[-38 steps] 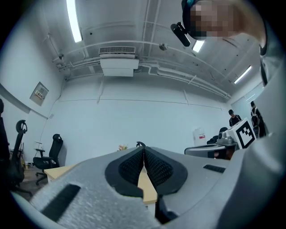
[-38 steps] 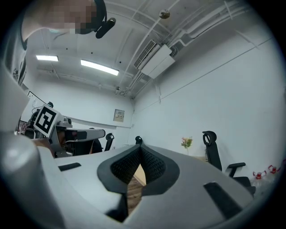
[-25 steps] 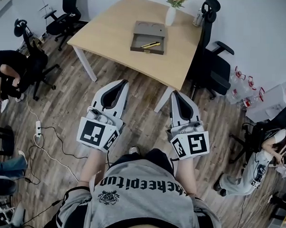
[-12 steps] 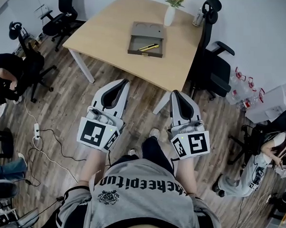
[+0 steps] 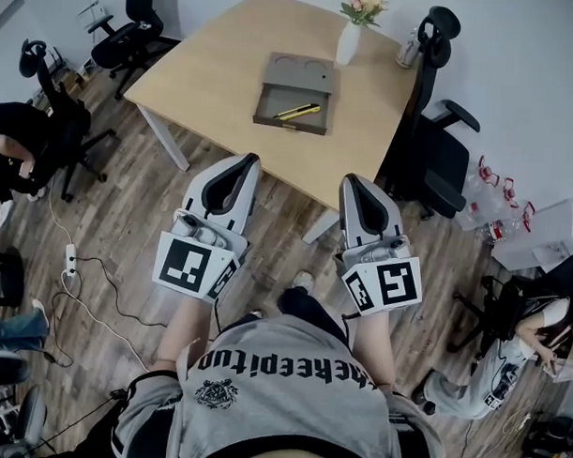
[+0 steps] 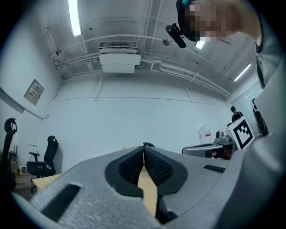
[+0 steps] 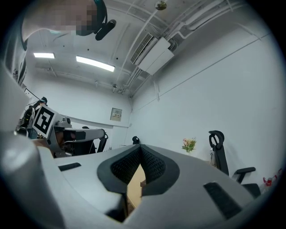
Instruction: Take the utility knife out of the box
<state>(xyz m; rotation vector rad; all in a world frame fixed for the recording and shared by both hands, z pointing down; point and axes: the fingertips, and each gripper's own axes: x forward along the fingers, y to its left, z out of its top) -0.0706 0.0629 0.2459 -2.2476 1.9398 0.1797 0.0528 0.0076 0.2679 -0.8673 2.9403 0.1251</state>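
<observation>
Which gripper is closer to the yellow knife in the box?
Left gripper, only slightly: its tip sits nearer the yellow utility knife in the grey box. Right gripper is farther; both shut, empty.

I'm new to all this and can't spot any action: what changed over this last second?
The person has walked a little closer to the table, so it and the box look slightly nearer. Nothing was grasped or let go. The left gripper and right gripper stay out front, jaws shut and empty; the utility knife still lies in the box.
</observation>
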